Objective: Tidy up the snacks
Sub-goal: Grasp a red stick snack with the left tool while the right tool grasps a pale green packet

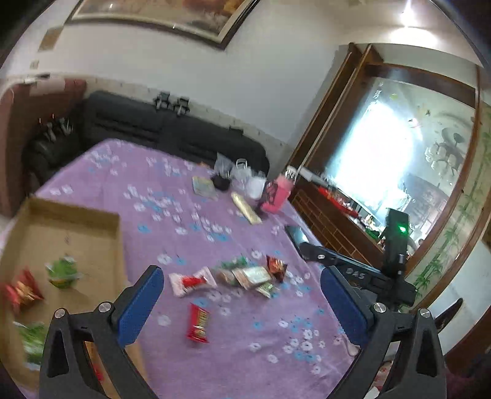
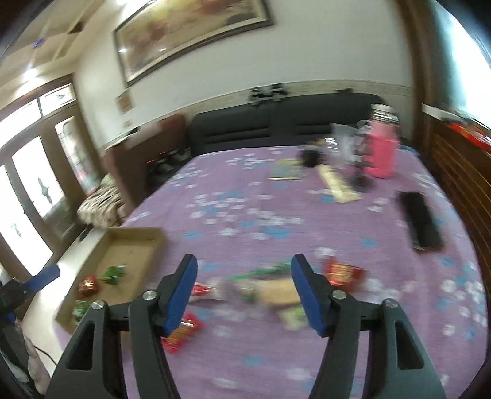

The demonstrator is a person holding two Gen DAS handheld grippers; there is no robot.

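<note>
Left gripper (image 1: pixel 242 302): we see jaws apart, empty.
Right gripper (image 2: pixel 244 290): jaws apart, empty.
Box (image 1: pixel 92 214): we count 4 snacks inside.

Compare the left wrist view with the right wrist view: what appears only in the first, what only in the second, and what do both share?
Only the left wrist view shows the large wood-framed mirror and the right claw reaching in from the side, open. Only the right wrist view shows the glass doors and the patterned cushion. Both show the cardboard box with a few snacks already inside, the loose snack pile on the purple cloth, the pink bottle, the black sofa and the framed painting.
</note>
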